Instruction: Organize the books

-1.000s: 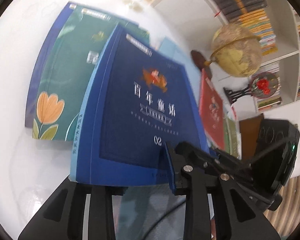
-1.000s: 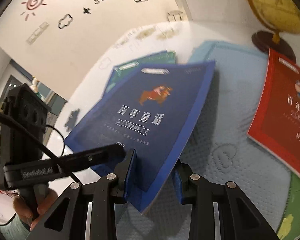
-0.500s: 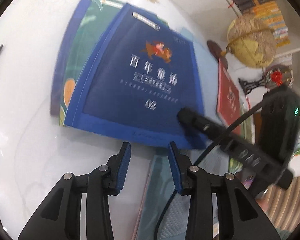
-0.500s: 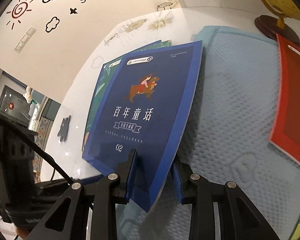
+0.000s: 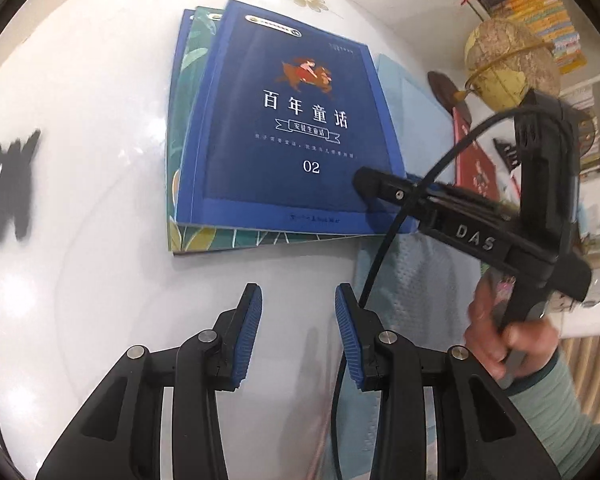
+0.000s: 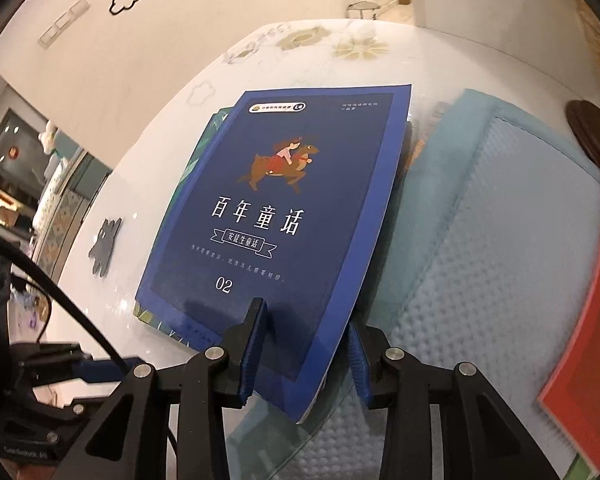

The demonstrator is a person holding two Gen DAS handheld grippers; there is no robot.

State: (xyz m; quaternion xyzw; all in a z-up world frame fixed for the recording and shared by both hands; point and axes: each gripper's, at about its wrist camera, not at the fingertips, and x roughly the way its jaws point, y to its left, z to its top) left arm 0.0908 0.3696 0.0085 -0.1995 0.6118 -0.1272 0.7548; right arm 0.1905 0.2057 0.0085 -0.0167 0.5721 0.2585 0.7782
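Both grippers are black plastic with angular, cut-out arms, silver screws at the joints and ribbed blue pads on the fingers. In the left wrist view the left gripper [image 5: 298, 328] fills the foreground; the right gripper [image 5: 384, 192] carries white "DAS" lettering on its side, a black cable looping over it, and a boxy black body. The hand [image 5: 508, 336] wears a pale teal sleeve [image 5: 556, 412]

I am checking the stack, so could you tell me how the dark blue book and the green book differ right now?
The dark blue book lies on top with its cover fully showing; the green book lies beneath, only its edges peeking out. The blue book's corner sits between the right gripper fingers; the green book is ungripped. Both lie flat on the white table.
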